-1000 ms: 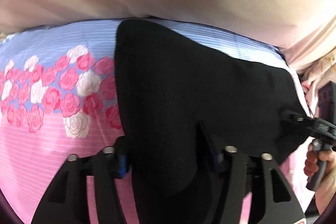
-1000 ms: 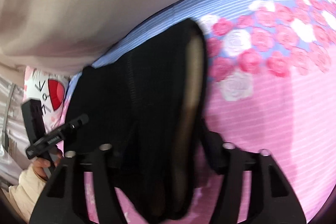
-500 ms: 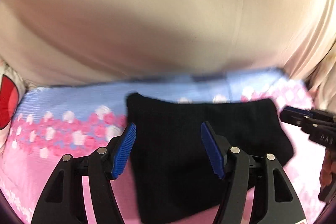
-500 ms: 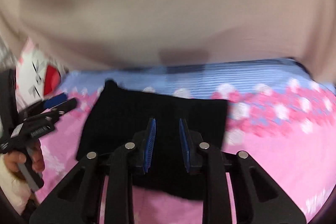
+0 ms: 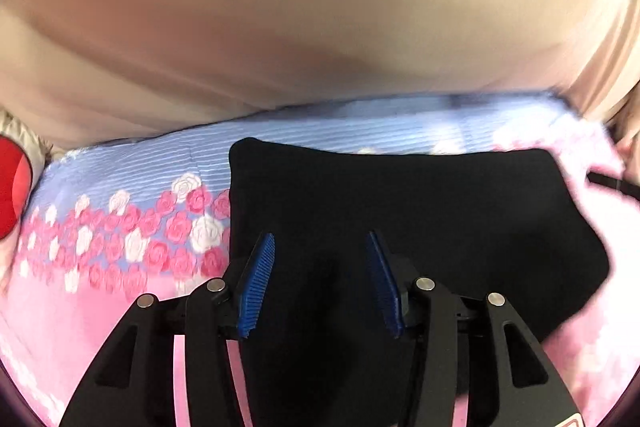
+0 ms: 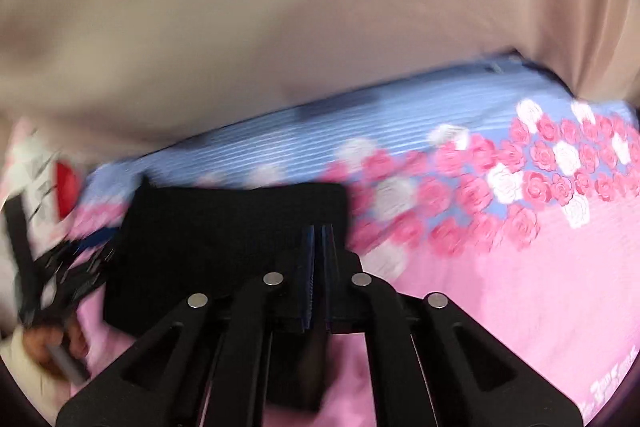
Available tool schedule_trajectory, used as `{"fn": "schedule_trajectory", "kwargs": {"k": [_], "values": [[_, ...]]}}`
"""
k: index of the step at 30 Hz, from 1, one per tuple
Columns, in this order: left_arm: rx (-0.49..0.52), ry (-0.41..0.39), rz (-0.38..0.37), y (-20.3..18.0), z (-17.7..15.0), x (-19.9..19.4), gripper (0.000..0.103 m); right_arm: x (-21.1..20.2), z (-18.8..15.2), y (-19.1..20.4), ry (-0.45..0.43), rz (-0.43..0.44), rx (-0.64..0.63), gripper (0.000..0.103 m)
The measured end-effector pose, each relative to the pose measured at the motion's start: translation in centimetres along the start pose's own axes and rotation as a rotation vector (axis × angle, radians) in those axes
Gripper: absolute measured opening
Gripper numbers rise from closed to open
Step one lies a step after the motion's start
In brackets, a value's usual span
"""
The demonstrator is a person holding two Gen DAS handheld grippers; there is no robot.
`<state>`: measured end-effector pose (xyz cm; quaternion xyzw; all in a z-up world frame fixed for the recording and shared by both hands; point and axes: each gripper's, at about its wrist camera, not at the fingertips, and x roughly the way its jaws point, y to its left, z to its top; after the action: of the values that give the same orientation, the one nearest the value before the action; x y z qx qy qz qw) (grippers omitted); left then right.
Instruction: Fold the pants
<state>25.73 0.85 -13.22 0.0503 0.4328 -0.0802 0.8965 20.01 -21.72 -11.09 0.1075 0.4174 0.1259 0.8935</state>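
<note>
The black pants [image 5: 400, 219] lie folded into a compact rectangle on the pink and blue rose-print bedsheet [image 5: 120, 227]. My left gripper [image 5: 320, 267] hovers over the near left part of the pants with its blue pads wide apart and nothing between them. In the right wrist view the pants [image 6: 224, 227] lie left of centre. My right gripper [image 6: 319, 259] sits above their right edge, its blue pads nearly touching with nothing between them. The left gripper and the hand holding it show blurred at the left edge [image 6: 52, 283].
A beige curtain [image 5: 320, 27] hangs close behind the bed's far edge. A pillow with a red and white print [image 6: 44, 171] lies at the left end of the bed. Bare pink sheet [image 6: 520, 287] spreads to the right of the pants.
Both grippers let go of the pants and drew back from them. The left jaws opened wide; the right jaws closed to a thin gap. The pants now lie flat, folded.
</note>
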Motion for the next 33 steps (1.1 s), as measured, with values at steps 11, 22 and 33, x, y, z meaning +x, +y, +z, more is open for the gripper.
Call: {"fn": "schedule_trajectory", "kwargs": {"k": [11, 22, 33], "values": [[0.115, -0.026, 0.107, -1.2, -5.6, 2.6, 0.05, 4.2, -5.7, -1.6, 0.074, 0.057, 0.058, 0.0], [-0.041, -0.051, 0.168, -2.0, -1.5, -12.9, 0.086, -11.5, -3.1, 5.1, -0.074, -0.148, 0.12, 0.009], [-0.067, -0.084, 0.168, -4.4, -2.1, -20.5, 0.087, -16.2, -3.4, 9.3, -0.157, -0.201, 0.06, 0.01]]}}
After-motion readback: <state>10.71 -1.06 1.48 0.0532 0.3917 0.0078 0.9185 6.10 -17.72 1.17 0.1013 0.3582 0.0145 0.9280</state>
